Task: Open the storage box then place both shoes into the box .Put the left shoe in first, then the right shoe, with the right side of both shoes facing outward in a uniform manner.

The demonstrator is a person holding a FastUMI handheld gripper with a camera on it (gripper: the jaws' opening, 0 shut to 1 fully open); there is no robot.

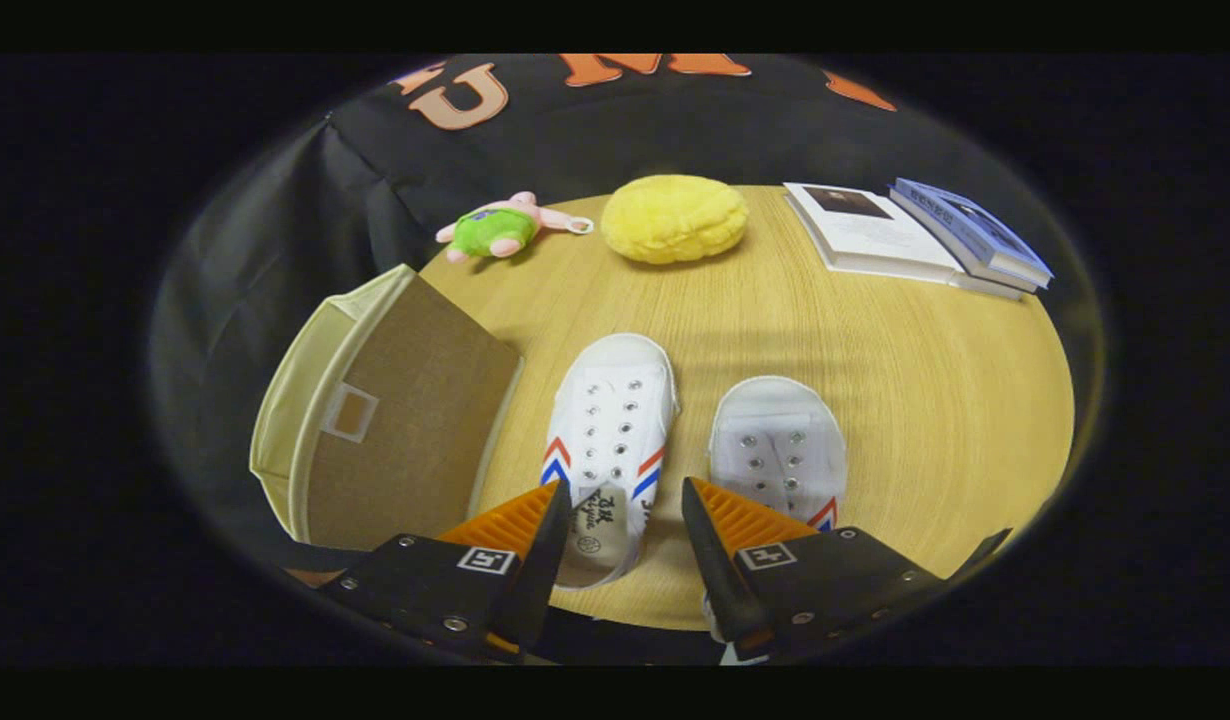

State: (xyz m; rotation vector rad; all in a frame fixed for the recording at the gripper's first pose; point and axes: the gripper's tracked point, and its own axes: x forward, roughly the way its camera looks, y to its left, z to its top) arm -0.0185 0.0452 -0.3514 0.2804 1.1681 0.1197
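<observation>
Nearest, gripper (620, 520) held above the round wooden table (935, 400), fingers spread wide apart and clamping nothing. Between the fingers, and partly under the left one, heel end of the left-hand white shoe (607, 450), insole and tongue visible, toe pointing far, red and blue chevrons on both sides, lace holes empty. Just to the right, beside but apart from it, second white shoe (778, 445), also toe away, its heel hidden beneath the right finger, a bit of red and blue stripe showing at its near right side. Which is the left shoe and which the right, impossible to tell from here.

To the left of the shoes, at the table's left edge, storage box (375, 420): cream fabric sides, brown lid lying flat and closed on top, a small pale tab or label window on that lid. Near corner of the box reaching almost to the left finger.

Farther off, past the shoes' toes, fluffy yellow cushion-like thing (673, 218) near the far edge. Left of it, small pink and green plush toy (500, 228) lying on its side. At the far right, white book (875, 240) lying flat, with blue-covered books (975, 232) leaning on its right side.
</observation>
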